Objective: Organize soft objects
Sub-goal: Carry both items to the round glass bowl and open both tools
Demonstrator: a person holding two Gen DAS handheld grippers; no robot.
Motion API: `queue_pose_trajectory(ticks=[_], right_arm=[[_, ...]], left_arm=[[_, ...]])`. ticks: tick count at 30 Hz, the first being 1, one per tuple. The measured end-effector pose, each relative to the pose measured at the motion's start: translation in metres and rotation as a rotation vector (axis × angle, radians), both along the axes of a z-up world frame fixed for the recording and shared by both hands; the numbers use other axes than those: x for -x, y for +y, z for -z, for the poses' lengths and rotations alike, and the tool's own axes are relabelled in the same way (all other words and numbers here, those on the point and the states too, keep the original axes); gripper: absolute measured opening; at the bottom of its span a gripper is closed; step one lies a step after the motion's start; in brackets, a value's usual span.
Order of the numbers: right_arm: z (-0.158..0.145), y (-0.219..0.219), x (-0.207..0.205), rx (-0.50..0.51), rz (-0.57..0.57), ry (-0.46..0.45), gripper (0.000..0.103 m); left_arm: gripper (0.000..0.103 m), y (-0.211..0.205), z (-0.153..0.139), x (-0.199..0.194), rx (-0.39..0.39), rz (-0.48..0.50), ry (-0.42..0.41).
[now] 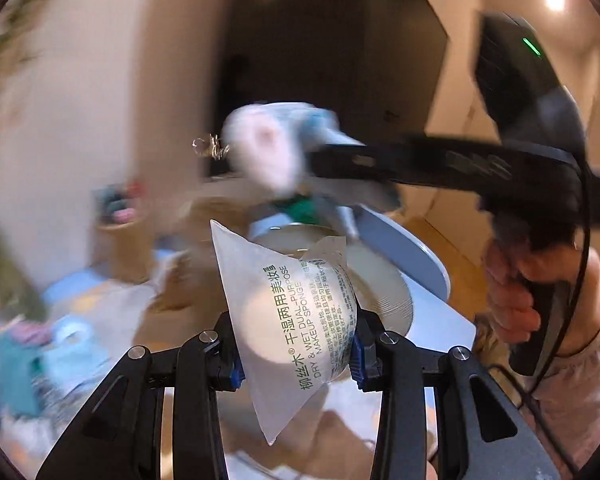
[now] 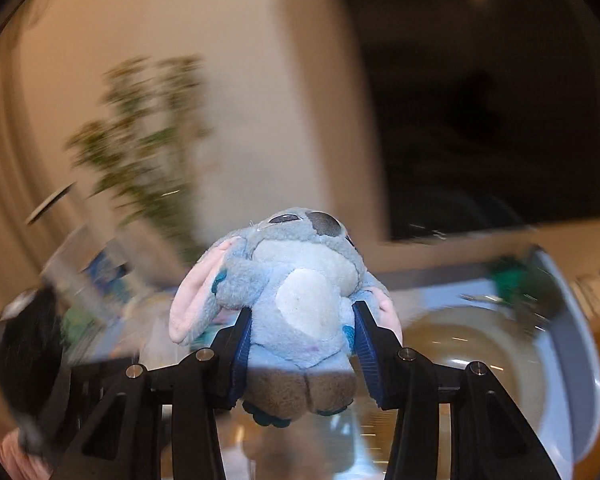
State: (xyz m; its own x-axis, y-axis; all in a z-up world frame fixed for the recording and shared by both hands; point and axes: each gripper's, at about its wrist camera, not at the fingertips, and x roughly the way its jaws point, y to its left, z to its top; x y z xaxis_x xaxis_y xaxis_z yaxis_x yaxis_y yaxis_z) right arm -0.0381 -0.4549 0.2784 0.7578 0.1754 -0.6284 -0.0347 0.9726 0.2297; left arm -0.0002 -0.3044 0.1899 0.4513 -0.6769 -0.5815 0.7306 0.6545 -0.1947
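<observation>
My left gripper (image 1: 296,354) is shut on a clear plastic packet holding a makeup sponge (image 1: 290,316), held up in the air. My right gripper (image 2: 302,330) is shut on a blue plush toy (image 2: 292,280) with pink ears, gripped at the body, head away from the camera. In the left wrist view the right gripper (image 1: 300,160) reaches in from the right with the plush toy (image 1: 272,148) at its tip, blurred. Below both is a white bin with a raised lid (image 1: 404,256); it also shows in the right wrist view (image 2: 572,344).
A green plant (image 2: 140,128) stands by the wall on the left. Blurred objects, among them a light blue item (image 1: 68,344) and a basket (image 1: 120,224), lie lower left. A dark doorway (image 2: 480,100) is behind. The person's hand (image 1: 516,300) holds the right gripper.
</observation>
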Motion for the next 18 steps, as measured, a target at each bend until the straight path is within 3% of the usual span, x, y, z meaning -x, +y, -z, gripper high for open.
queue_pose_trajectory(ticks=[2,5,7,8,10,14,18], right_arm=[[0.018,-0.031,-0.006,0.016,0.057,0.030,0.046],[0.055,-0.065,-0.023,0.015,0.138,0.102,0.047],[0.083,-0.084,-0.030,0.043,0.201,0.154,0.053],[0.094,-0.089,-0.034,0.067,0.220,0.190,0.062],[0.109,-0.092,-0.038,0.087,0.206,0.248,0.062],[0.085,-0.091,-0.025,0.094,0.235,0.214,0.063],[0.022,-0.055,-0.010,0.096,0.175,0.084,0.065]], left_arm=[[0.036,-0.038,0.023,-0.006,-0.015,0.034,0.016],[0.046,-0.083,0.064,-0.023,-0.037,0.072,0.042],[0.048,-0.101,0.089,-0.036,-0.085,0.089,0.090],[0.048,-0.103,0.096,-0.040,-0.106,0.085,0.129],[0.062,-0.101,0.102,-0.044,-0.132,0.099,0.226],[0.067,-0.077,0.076,-0.034,-0.090,0.113,0.211],[0.069,-0.022,0.021,-0.013,-0.024,0.125,0.152]])
